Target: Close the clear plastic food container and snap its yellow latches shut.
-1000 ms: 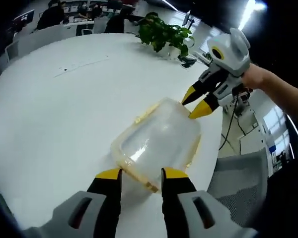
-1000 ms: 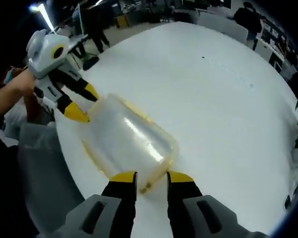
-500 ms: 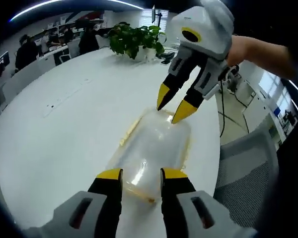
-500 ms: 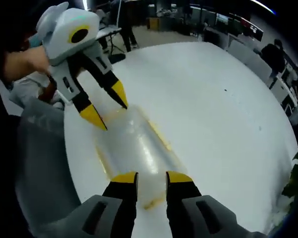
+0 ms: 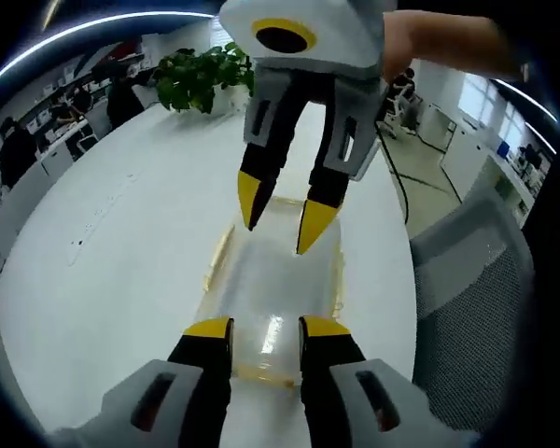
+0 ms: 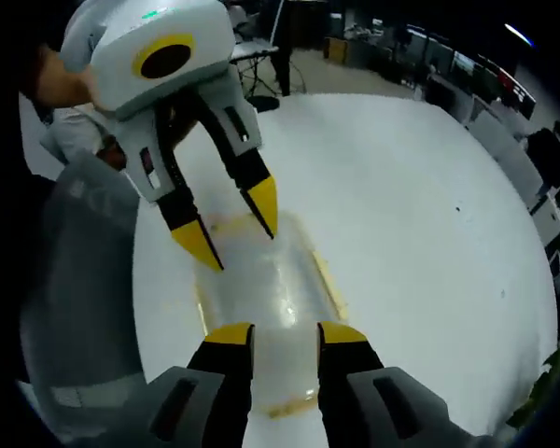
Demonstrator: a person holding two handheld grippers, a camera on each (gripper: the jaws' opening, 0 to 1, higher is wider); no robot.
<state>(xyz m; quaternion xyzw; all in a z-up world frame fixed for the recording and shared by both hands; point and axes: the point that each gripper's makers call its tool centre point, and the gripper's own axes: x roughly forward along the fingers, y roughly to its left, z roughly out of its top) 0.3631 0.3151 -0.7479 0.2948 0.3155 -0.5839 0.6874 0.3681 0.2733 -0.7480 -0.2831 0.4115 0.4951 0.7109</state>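
- Right at my left gripper [image 5: 264,328], the near short end of the clear container [image 5: 273,291] sits just past the yellow tips, jaws spread with nothing pinched between them
- Same story on the other side: my right gripper [image 6: 285,334] has its jaws parted over the opposite short end of the container [image 6: 261,308], nothing gripped
- The key line-up: the container's long axis runs straight from one gripper to the other, so I'm facing it end-on from both sides, each gripper about equally near its own end
- Lid looks seated on the box, though I can't tell if it's pressed fully down; a yellow latch [image 5: 261,374] lies along the near rim, just beyond the left tips, and I judge it not yet snapped
- Long-side yellow strips [image 5: 217,266] run along both flanks
- The container rests on the white round table [image 5: 103,243], close to its edge
- Beside that edge, a grey mesh chair [image 5: 471,299] stands clear of the latches
- Far across the table a green plant [image 5: 198,77], well out of the way
- Nothing blocks either end; the only crowding is my own two grippers facing each other
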